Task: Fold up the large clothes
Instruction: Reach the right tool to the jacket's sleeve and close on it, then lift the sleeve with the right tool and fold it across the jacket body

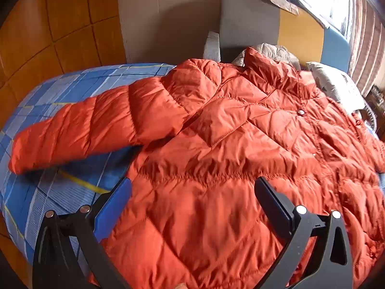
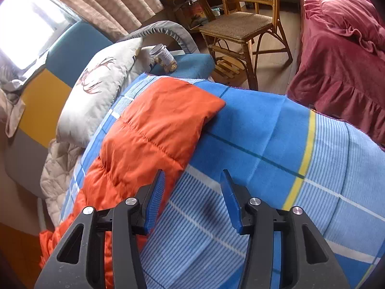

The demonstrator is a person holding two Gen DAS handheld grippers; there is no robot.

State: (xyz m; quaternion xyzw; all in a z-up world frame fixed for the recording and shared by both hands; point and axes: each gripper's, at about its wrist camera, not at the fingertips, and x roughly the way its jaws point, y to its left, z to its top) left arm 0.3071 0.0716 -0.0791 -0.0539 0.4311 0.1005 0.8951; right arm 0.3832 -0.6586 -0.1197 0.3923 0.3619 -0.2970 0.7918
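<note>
The left tool (image 1: 192,190) is hanging over the lower body of the jacket (image 1: 231,149) with its two fingers spread wide apart and nothing between them. Its blue-padded left finger (image 1: 113,204) is sitting at the jacket's left edge, where the orange cloth meets the bed (image 1: 48,187), and its right finger is lying over the quilted front. The right tool (image 2: 192,187) is also standing open and holding nothing; its left finger (image 2: 155,200) is sitting just beside the edge of the jacket's sleeve (image 2: 154,130), while the gap between the fingers is showing only the striped blue bedcover.

The orange padded jacket is lying spread out, front up, across the blue checked bed. In the left view one sleeve (image 1: 91,127) is stretching out to the left over the cover, and the collar is pointing to the far side. In the right view the other sleeve is running away from the tool toward the far end of the bed.

Beyond it a white pillow (image 2: 101,91) is leaning against a blue, yellow and grey headboard (image 2: 43,96), with a small jar (image 2: 164,57) lying beside it. Farther off a cane chair (image 2: 247,21) is standing on the floor, and a dark red bedspread (image 2: 341,55) is hanging at the far right.
</note>
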